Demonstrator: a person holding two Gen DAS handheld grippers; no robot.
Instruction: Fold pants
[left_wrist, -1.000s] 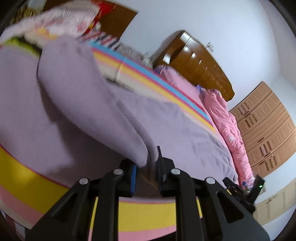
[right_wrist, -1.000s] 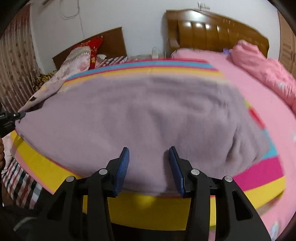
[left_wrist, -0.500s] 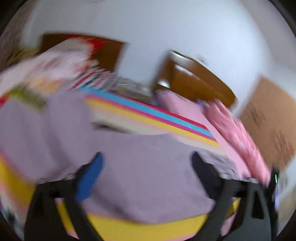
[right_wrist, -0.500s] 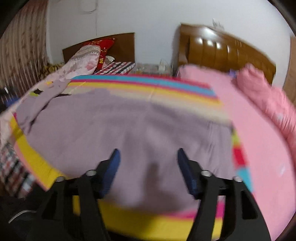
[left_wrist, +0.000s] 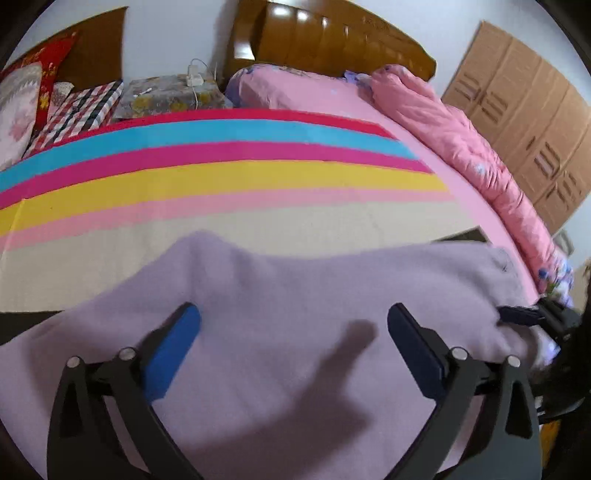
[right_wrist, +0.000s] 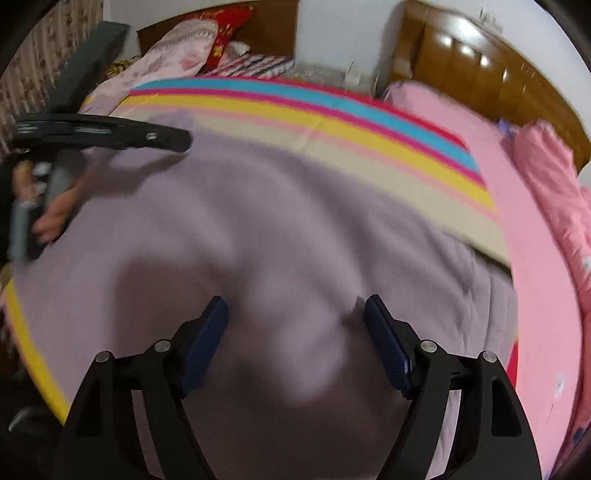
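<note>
Pants (left_wrist: 295, 332) lie flat on the bed (left_wrist: 258, 229), maybe one fold done; my left gripper (left_wrist: 293, 325) and right gripper (right_wrist: 295, 314) hang released above them.

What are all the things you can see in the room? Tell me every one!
pants: one, lilac, spread flat on the near part of the blanket
blanket: one, striped blue, pink, yellow and cream, under the pants
quilt: one, pink, bunched along the right side of the bed
headboard: one, brown wood, against the far wall
wardrobe: one, light brown, far right
pillows: a few, red, floral and checked, far left
left gripper: one, black with blue pads, open over the pants
right gripper: one, black with blue pads, open over the pants
</note>
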